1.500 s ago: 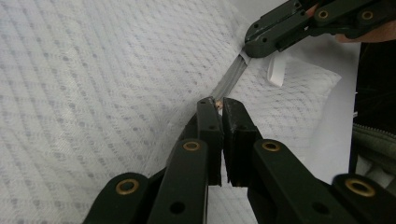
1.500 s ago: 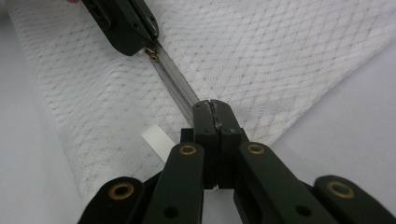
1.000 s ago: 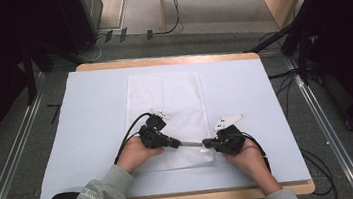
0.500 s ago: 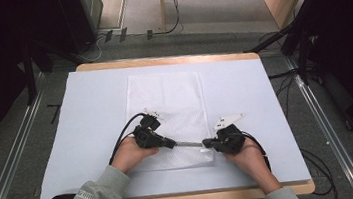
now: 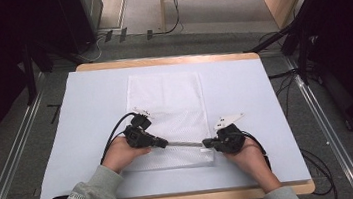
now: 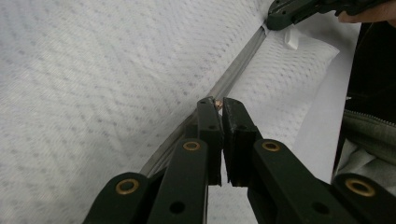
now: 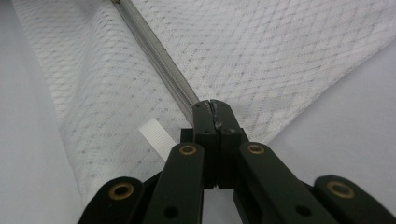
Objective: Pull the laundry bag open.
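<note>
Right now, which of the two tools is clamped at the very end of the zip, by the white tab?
The right tool: shut on the zip at the bag's corner beside the white tab. The left tool grips farther along, mid-zip.

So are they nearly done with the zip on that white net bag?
Partway, I think. Done: the mesh bag lies flat on the table, the right gripper clamped on the zipper at its corner end. In hand: the left gripper pinches a small coppery pull partway along the zipper. Left: the stretch toward the bag's other edge. Whether it is zipping open or shut, I cannot tell.
</note>
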Tool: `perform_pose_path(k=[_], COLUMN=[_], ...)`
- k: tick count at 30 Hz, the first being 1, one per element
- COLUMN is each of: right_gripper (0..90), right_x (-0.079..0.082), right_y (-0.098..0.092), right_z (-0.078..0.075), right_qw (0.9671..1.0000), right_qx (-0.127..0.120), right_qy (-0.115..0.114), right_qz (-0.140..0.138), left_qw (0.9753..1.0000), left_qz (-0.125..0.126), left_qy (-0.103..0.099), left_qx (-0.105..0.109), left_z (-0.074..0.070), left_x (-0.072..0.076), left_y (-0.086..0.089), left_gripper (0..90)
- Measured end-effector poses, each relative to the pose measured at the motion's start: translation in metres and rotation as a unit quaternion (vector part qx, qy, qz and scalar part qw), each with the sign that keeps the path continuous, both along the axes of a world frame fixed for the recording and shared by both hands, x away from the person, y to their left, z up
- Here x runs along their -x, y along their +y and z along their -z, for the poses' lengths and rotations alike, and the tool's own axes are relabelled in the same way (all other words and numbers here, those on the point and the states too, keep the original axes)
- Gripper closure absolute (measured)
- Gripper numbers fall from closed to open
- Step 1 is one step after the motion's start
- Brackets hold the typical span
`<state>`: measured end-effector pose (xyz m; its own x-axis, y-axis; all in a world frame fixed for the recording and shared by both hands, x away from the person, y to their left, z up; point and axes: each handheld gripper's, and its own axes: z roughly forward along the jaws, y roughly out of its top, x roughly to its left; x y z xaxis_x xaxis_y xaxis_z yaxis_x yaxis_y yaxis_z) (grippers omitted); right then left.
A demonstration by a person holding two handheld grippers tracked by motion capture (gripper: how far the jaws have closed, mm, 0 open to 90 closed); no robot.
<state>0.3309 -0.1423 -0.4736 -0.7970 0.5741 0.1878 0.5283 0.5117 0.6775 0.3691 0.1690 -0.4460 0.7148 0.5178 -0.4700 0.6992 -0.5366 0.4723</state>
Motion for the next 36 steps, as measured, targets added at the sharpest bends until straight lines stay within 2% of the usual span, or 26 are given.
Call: perform_pose_path(k=[5,7,19,36], right_gripper=[90.0,90.0,90.0,90.0], right_x=[0.000,-0.001,-0.001,-0.001], right_y=[0.000,0.000,0.000,-0.001], right_z=[0.000,0.000,0.000,0.000], right_qw=[1.0000,1.0000,1.0000,1.0000], right_qx=[-0.001,-0.002,-0.001,-0.002], right_qy=[0.001,0.002,0.003,0.002], right_qz=[0.000,0.000,-0.001,-0.001], left_qw=[1.0000,1.0000,0.9996,0.9989], left_qz=[-0.003,-0.001,-0.022,-0.045], left_qy=[0.007,0.006,0.009,0.006], left_qx=[0.001,-0.005,-0.012,-0.012], left_z=[-0.001,-0.002,-0.005,-0.011], left_x=[0.000,0.000,0.001,0.008], left_y=[0.007,0.009,0.027,0.070], left_gripper=[88.0,88.0,87.9,87.9])
